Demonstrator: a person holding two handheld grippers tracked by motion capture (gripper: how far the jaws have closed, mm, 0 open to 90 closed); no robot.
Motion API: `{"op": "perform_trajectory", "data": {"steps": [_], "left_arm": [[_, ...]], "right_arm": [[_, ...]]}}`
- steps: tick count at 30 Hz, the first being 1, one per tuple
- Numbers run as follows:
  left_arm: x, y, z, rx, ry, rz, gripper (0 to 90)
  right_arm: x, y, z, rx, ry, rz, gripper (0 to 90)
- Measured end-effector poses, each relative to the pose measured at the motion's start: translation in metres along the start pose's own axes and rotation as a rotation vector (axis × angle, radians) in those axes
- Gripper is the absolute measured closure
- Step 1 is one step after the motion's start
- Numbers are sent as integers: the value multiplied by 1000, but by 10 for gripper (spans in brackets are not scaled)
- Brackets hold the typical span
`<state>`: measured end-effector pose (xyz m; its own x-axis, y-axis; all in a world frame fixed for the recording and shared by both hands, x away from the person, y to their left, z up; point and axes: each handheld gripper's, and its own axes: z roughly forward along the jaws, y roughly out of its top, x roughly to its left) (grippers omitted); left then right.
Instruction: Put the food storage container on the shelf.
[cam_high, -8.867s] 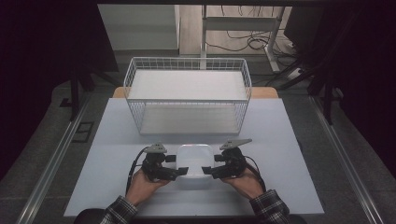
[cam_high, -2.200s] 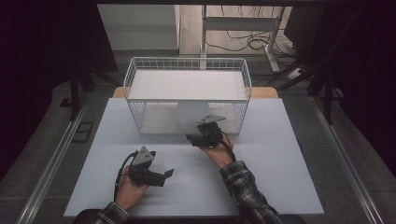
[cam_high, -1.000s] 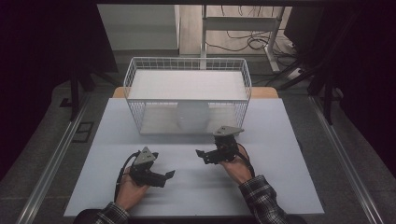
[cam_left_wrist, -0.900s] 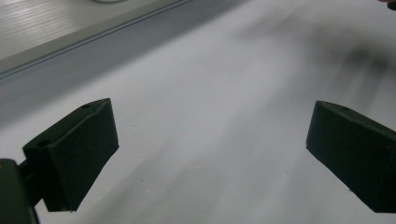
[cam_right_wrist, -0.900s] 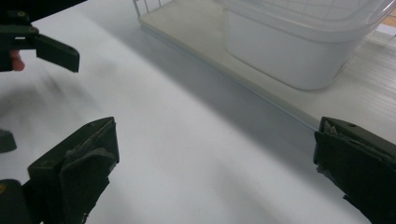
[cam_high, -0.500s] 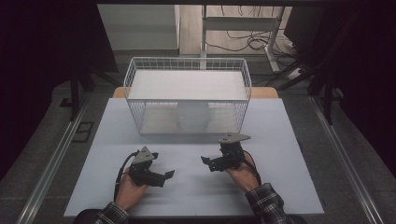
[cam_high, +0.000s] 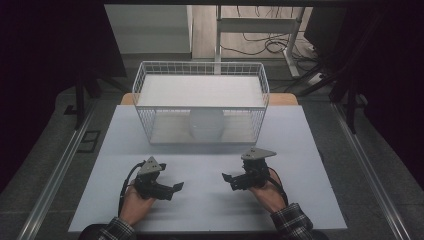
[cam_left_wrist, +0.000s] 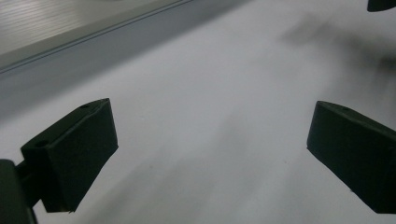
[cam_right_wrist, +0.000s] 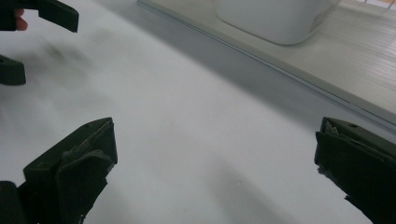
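The right tool (cam_high: 229, 181) has drawn back toward the near edge of the desk (cam_high: 210, 150), leaving the white bowl (cam_high: 207, 124) in the wire basket (cam_high: 150, 117) at the far side. Both tools, left tool (cam_high: 177, 189) included, gape wide, empty, above bare desk.

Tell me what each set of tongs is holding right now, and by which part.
Nothing is held. The left tongs and right tongs are both open over the bare table; the white container sits inside the wire basket.
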<state>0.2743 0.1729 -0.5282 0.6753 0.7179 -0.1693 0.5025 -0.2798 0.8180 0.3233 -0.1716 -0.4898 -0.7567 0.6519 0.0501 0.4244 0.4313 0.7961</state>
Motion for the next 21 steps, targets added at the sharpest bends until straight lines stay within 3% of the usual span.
{"op": "perform_trajectory", "data": {"steps": [13, 21], "left_arm": [[1, -7, -23, 1, 71, 20, 13], [4, -14, -37, -1, 102, 9, 13]], "right_arm": [[-6, -16, -26, -5, -23, 20, 0], [-12, -28, -47, -25, -54, 42, 0]]}}
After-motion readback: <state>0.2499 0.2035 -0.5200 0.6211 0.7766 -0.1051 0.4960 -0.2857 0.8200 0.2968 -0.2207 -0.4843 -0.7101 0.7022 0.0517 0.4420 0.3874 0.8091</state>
